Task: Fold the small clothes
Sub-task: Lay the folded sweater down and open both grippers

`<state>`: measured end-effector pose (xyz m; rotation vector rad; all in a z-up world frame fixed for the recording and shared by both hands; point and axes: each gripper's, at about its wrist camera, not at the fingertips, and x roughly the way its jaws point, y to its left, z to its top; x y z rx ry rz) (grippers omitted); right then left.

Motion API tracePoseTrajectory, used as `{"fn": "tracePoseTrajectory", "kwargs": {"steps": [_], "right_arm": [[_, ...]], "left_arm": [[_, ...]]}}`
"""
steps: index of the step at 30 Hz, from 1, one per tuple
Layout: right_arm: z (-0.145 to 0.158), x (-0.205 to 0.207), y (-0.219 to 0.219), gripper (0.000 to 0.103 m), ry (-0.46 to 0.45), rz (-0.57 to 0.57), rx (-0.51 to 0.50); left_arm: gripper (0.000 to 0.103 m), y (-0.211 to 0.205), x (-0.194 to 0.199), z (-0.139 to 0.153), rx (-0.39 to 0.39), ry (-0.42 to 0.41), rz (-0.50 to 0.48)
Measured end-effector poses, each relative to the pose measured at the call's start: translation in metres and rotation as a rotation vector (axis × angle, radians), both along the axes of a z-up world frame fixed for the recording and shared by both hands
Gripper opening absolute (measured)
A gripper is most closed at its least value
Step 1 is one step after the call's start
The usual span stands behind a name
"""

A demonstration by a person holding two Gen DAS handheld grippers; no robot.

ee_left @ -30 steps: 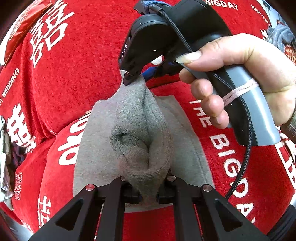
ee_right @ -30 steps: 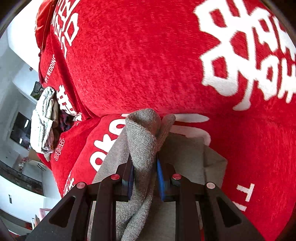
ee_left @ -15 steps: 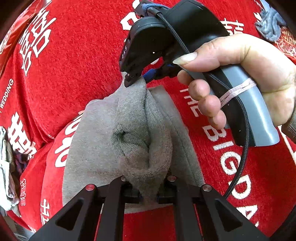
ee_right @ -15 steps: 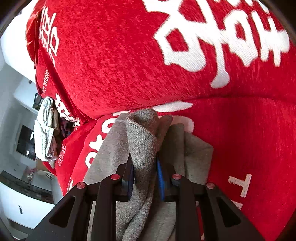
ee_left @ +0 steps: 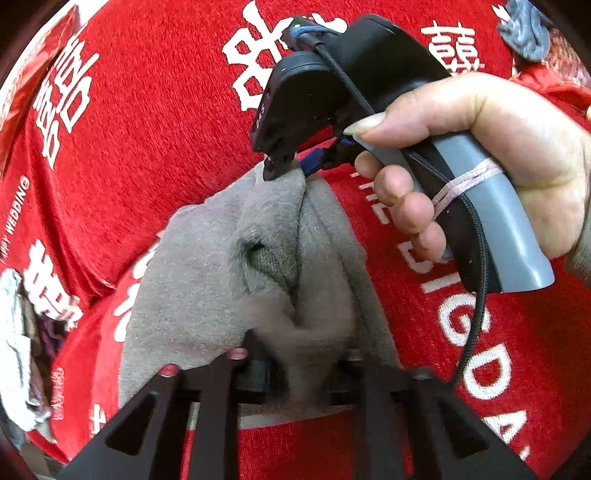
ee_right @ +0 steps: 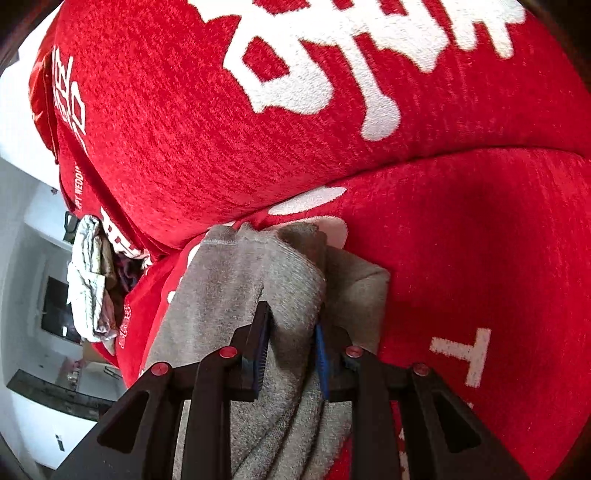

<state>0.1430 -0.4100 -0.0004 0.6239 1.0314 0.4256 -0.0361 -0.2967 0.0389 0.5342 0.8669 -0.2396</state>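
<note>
A small grey knit garment (ee_left: 207, 280) lies on a red sofa seat, with a bunched ridge lifted along its middle. My left gripper (ee_left: 301, 373) is shut on the near end of that ridge. My right gripper (ee_left: 286, 168), held by a hand, pinches the far end near the sofa back. In the right wrist view the right gripper (ee_right: 291, 343) is shut on a fold of the grey garment (ee_right: 229, 291), which hangs down between its blue pads (ee_right: 320, 365).
The red sofa cover (ee_left: 147, 122) with white lettering forms the seat and the backrest (ee_right: 258, 103). A pile of pale clothes (ee_right: 86, 280) lies at the seat's left end. Another grey item (ee_left: 524, 31) lies at the far right.
Both grippers have carried the lifted fold toward the sofa back, and more flat cloth shows on the left. The jaws of both grippers look slightly wider apart but still hold cloth.
</note>
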Motion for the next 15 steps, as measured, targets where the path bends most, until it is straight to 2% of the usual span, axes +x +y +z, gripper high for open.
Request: {"fn": "tracePoseTrajectory", "kwargs": {"steps": [2,6,9,12,15], "right_arm": [[0.005,-0.003,-0.004,0.049,0.007,-0.025,-0.036],[0.028,-0.017,-0.011,0.051,-0.034,-0.068,-0.096],[0.060,-0.031,0.001,0.051,-0.120,-0.043,-0.135],[0.080,-0.038,0.022,0.051,-0.167,0.041,-0.105],[0.077,-0.035,0.045,0.051,-0.138,0.123,-0.039]], "left_arm": [[0.054,0.006,0.001,0.004,-0.042,0.020,0.003],[0.055,0.024,-0.001,0.016,-0.144,0.063,-0.012],[0.055,0.045,-0.008,0.032,-0.291,0.117,-0.068],[0.055,0.068,-0.010,0.048,-0.432,0.146,-0.116],[0.055,0.088,0.002,0.056,-0.504,0.149,-0.073]]}}
